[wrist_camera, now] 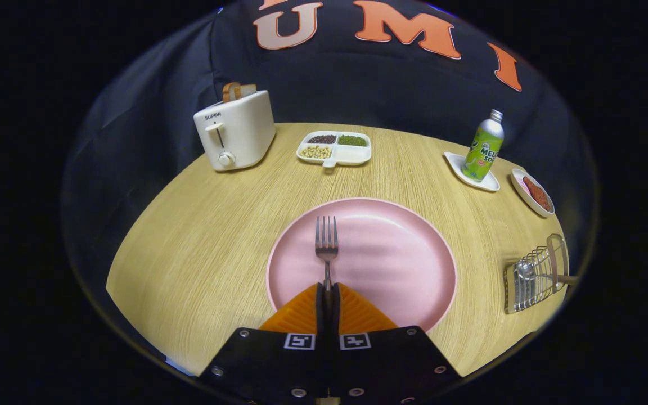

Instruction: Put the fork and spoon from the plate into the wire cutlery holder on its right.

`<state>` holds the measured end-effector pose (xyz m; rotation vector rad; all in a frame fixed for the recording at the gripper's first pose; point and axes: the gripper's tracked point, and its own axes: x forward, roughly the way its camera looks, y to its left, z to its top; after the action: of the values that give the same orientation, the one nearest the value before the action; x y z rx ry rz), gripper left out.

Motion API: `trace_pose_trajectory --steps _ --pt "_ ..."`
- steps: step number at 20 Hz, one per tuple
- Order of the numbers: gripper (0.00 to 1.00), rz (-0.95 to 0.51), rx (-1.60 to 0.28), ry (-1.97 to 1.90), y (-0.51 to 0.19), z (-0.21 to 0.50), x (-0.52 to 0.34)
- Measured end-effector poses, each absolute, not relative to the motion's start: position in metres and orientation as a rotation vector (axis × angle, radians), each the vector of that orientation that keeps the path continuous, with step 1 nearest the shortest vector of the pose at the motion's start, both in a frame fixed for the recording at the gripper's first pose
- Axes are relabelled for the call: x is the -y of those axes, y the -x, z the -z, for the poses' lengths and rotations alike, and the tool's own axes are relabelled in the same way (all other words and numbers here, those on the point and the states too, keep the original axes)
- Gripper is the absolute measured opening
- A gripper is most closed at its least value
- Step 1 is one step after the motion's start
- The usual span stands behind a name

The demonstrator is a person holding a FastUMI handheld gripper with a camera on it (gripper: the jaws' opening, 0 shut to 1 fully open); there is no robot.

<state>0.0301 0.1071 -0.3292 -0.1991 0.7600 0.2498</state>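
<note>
1. The gripper (pixel 328 288) was clenched on the fork (pixel 327 243) by its handle, tines pointing out over the plate (pixel 414 247).
2. The wire cutlery holder (pixel 532 277) stood right of the plate, seemingly already holding the spoon (pixel 543 274).
3. Next, the fork likely needed carrying right of the plate and lowering into the holder.
</note>
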Motion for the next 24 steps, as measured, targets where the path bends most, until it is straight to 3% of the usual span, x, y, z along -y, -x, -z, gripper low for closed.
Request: trace_pose_trajectory --steps 14,24 --pt "0.03 -0.118 -0.776 0.164 -0.019 0.222 0.016" --pt "0.03 -0.035 -0.886 0.258 0.008 0.189 0.119"
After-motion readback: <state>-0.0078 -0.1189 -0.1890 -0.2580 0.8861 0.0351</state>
